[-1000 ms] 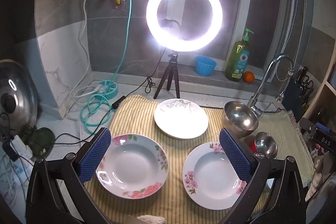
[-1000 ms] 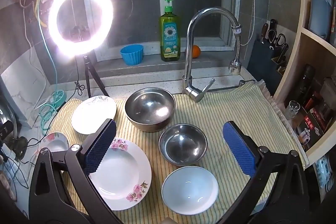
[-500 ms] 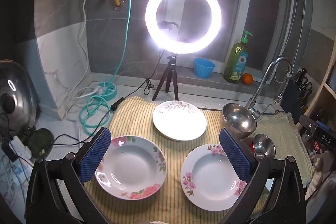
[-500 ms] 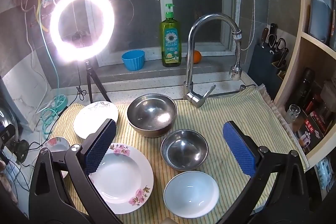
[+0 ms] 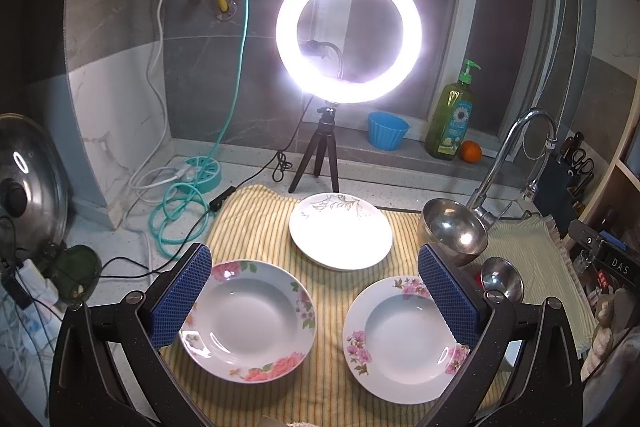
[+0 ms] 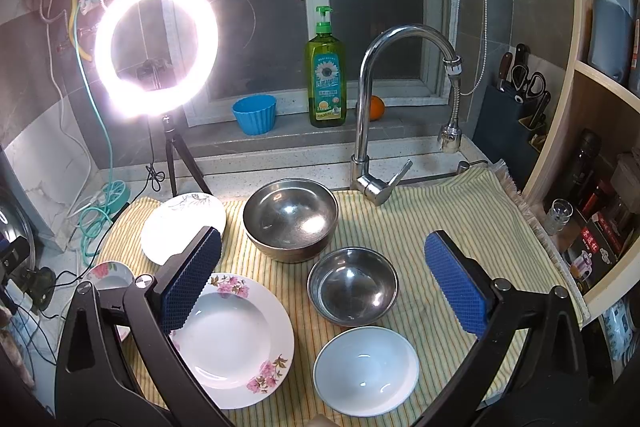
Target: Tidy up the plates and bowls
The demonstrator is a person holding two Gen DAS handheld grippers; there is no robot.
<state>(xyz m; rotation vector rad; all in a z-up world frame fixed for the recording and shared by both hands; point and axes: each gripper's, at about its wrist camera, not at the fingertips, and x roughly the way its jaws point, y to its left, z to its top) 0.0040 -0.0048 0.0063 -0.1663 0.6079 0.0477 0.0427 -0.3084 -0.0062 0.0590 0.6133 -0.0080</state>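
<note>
left gripper (image 5: 314, 301) fingers wide apart over two floral plates (image 5: 248, 321) on striped cloth (image 5: 256, 215); right gripper (image 6: 322, 285) also apart, empty, above small steel bowl (image 6: 353, 285) & white bowl (image 6: 366, 371).

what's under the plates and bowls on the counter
A yellow striped cloth lies under the floral plate, the white bowl and both steel bowls. What is beneath the cloth is covered, apart from speckled counter along its far edge.
</note>
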